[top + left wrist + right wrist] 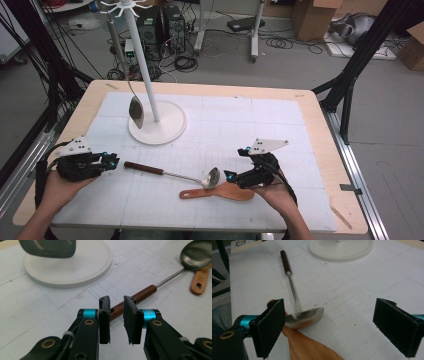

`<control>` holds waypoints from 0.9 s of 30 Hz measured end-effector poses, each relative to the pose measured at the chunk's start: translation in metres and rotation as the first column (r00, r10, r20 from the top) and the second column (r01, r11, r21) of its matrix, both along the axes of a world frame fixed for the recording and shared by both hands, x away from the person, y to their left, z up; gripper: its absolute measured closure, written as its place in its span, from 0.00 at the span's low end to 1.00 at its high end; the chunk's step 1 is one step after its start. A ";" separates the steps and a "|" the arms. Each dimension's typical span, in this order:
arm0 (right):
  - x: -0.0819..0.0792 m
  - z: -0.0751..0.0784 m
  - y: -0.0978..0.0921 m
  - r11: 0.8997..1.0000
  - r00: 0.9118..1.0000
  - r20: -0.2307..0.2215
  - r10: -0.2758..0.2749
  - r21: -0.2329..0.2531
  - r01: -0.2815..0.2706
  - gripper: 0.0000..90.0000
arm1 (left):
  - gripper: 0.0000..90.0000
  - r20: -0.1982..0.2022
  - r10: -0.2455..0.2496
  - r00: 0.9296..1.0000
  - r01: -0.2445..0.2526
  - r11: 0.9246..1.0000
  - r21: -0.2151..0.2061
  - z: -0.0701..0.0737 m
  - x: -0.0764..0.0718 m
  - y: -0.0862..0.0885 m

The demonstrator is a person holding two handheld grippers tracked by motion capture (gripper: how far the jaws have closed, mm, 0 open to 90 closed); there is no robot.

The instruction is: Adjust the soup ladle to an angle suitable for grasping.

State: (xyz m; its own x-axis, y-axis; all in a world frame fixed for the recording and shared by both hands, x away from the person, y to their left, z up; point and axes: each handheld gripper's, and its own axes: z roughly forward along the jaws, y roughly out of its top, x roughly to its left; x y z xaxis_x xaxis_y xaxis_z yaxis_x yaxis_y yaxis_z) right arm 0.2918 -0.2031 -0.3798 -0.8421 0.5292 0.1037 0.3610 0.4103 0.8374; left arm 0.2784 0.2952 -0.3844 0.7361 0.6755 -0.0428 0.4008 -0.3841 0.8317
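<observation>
High view first, nearest my side of the table [320,125]: I have the left gripper [114,161] hovering just off the wooden butt of the ladle [172,174], and the right gripper [229,176] sitting beside the ladle's steel bowl, above the blade of the wooden spatula [220,192]. From the left gripper view, its jaws stand a narrow gap apart, holding nothing, lined up with the dark wood handle of the ladle [135,298], which lies just past them on the gridded white mat [37,312]. From the right gripper view, my jaws are spread wide and empty, with the ladle [305,317] bowl resting on the spatula [308,347] close to the left jaw. Farther out stands the white utensil stand [145,65] on its round base, with one metal spoon [134,107] already hanging from a hook at the top. So I judge the job about a third done: one utensil is hung, while the ladle and the spatula both lie flat on the mat, ungrasped and waiting. I'd take the ladle next, since both grippers bracket it. I can read no brand, label or writing anywhere; the mat carries only faint grid lines.
</observation>
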 end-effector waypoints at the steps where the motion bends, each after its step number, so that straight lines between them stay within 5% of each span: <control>1: 0.000 0.001 0.002 1.000 1.000 -0.007 -0.001 -0.001 0.001 0.11 | 0.83 0.003 -0.004 1.000 0.004 1.000 0.002 0.001 0.000 -0.001; 27: 0.029 0.020 0.066 0.995 0.996 -0.009 0.089 -0.034 -0.089 0.11 | 0.70 -0.015 -0.011 1.000 0.011 1.000 -0.012 -0.010 0.001 -0.014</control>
